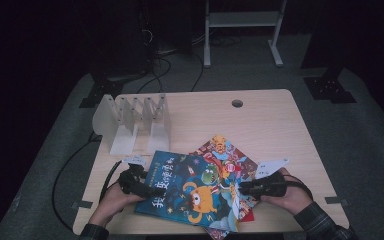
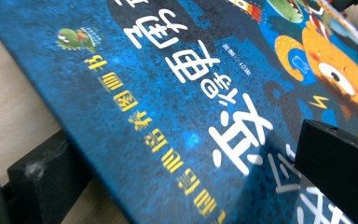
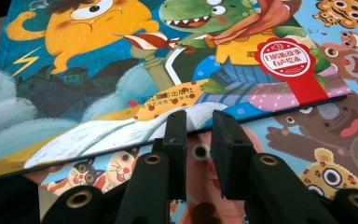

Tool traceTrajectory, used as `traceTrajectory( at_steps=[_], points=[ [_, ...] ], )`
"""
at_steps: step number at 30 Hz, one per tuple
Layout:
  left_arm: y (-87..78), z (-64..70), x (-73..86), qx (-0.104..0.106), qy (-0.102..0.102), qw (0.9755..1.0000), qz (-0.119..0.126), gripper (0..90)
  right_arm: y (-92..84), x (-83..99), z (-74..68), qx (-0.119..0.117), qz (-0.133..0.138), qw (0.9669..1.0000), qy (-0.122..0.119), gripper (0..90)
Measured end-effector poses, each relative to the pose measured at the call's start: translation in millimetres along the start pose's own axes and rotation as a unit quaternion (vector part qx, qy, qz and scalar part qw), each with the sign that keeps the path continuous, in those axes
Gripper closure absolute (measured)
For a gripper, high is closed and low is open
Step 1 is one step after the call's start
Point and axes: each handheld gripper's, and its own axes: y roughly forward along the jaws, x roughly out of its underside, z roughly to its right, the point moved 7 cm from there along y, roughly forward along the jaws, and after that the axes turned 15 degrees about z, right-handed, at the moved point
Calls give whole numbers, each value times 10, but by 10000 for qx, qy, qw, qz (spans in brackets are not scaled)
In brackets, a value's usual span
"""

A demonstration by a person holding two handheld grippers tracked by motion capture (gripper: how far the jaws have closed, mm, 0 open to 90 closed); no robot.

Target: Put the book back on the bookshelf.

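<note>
The white rack [image 1: 132, 122] blocks the table's [image 1: 270, 125] far-left corner; its right half lies open.

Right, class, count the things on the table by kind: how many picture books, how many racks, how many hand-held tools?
Picture books: 2, the blue picture book on top of the animal picture book
White book rack: 1
Tools: 2, left tool and right tool
Total: 5

Left tool [image 1: 147, 190] jaws spread, pointing right; right tool [image 1: 244, 188] jaws narrowly apart, pointing left.
</note>
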Motion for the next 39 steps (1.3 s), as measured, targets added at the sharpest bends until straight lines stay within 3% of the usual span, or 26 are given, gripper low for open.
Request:
traceTrajectory(
  at_steps=[7,16,20,25,39],
  points=[
    [31,-2,-15,34,-114,9999,-104,0,7,-9,2,-24,-59,10000,-8,745],
    [-34,6,-37,-34,-73,9999,-152,0,48,-31,-11,-27,-67,10000,-56,739],
    [-79,10,-67,-10,-130,9999,-42,0,64,-41,-17,-39,-80,9999,-62,738],
    [-158,27,-155,66,-271,9991,305,0,103,-62,-40,-58,-84,9999,-83,738],
    [-326,117,-345,96,-133,9981,594,0,171,-97,-85,-97,-93,9999,-87,750]
  ],
)
